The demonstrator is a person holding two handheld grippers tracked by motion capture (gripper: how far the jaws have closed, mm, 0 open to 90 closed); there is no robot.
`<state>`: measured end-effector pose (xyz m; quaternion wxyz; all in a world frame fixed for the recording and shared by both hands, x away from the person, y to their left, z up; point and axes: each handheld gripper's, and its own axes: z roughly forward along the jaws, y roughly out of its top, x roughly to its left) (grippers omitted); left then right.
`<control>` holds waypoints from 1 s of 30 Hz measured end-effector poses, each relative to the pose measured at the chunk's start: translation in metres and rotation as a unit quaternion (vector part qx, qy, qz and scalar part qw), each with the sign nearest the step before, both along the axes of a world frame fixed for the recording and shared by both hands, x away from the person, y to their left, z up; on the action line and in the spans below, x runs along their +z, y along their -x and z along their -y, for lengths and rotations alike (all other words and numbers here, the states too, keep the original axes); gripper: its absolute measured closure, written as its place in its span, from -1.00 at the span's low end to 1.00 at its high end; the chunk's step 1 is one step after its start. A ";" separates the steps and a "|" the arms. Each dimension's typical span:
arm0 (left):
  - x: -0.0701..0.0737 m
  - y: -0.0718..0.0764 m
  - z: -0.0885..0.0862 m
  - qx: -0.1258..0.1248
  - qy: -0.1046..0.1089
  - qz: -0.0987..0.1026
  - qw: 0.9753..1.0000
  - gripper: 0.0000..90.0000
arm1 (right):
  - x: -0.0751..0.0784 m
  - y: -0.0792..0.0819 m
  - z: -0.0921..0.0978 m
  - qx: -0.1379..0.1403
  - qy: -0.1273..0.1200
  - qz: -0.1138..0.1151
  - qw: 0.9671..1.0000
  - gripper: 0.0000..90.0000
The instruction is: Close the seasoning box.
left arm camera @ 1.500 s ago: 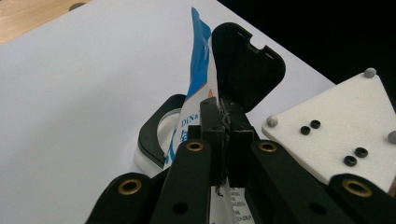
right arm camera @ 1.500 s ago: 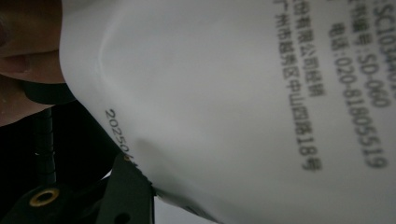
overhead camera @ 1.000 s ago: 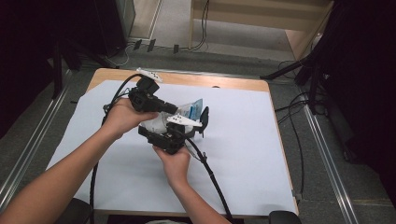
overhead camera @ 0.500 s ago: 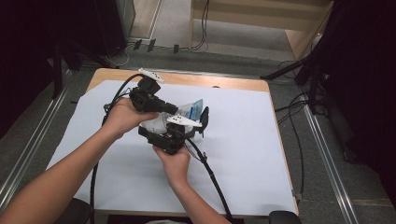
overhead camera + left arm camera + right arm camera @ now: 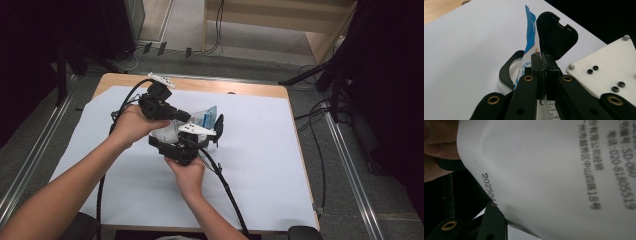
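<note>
White sheeting (image 5: 280, 165) covered most of the tabletop (image 5: 240, 86), leaving a strip of pale wood bare along the far edge. Beyond that edge lay grey floor (image 5: 235, 62) with loose cables, a light wooden unit (image 5: 280, 20) stood at the back of the room, and dark equipment flanked both sides. Metal rails (image 5: 30, 155) ran along the floor to the left and right of the tabletop.

Both hands met above the middle of the sheet, holding a white and blue packet (image 5: 202, 119) between them, off the surface. The left tongs (image 5: 543, 65) were pinched together on an edge of the packet (image 5: 530, 53), its film caught between the two black pads; the blue stripe rose past them. In the high view the left tongs (image 5: 186, 117) pointed rightwards into the packet, while the right tongs (image 5: 216, 127) came up from below and nearer the person. The right gripper view showed the packet's white printed back (image 5: 554, 170) pressed close against the lens, with one black arm of the tongs at the bottom left; whether those tongs were clamped on it could not be told.
</note>
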<state>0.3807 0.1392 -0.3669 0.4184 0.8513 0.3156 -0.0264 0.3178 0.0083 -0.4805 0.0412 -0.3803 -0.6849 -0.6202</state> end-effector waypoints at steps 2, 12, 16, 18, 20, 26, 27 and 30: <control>0.000 0.000 0.000 -0.001 0.001 0.001 1.000 1.00 | 0.000 0.000 0.000 0.000 -0.004 -0.002 1.000 0.30; 0.001 0.001 0.000 0.000 -0.001 0.008 1.000 1.00 | -0.001 0.001 -0.001 -0.007 -0.016 -0.010 1.000 0.30; 0.001 0.002 0.000 0.002 -0.001 0.009 1.000 1.00 | -0.002 0.001 -0.001 -0.009 -0.019 -0.012 1.000 0.29; 0.001 0.002 -0.001 0.002 -0.003 0.010 1.000 1.00 | -0.002 0.002 -0.001 -0.010 -0.019 -0.016 1.000 0.29; 0.001 0.002 -0.001 0.002 -0.003 0.010 1.000 1.00 | -0.002 0.002 -0.001 -0.011 -0.019 -0.017 1.000 0.28; 0.000 0.002 -0.001 0.004 -0.001 0.008 1.000 1.00 | -0.002 0.003 -0.002 -0.011 -0.013 -0.012 1.000 0.25; 0.000 0.002 0.000 0.004 -0.001 0.008 1.000 1.00 | -0.002 0.003 -0.002 -0.010 -0.012 -0.011 1.000 0.24; 0.000 0.002 0.000 0.004 -0.002 0.008 1.000 1.00 | -0.001 0.004 -0.002 -0.010 -0.005 -0.006 1.000 0.22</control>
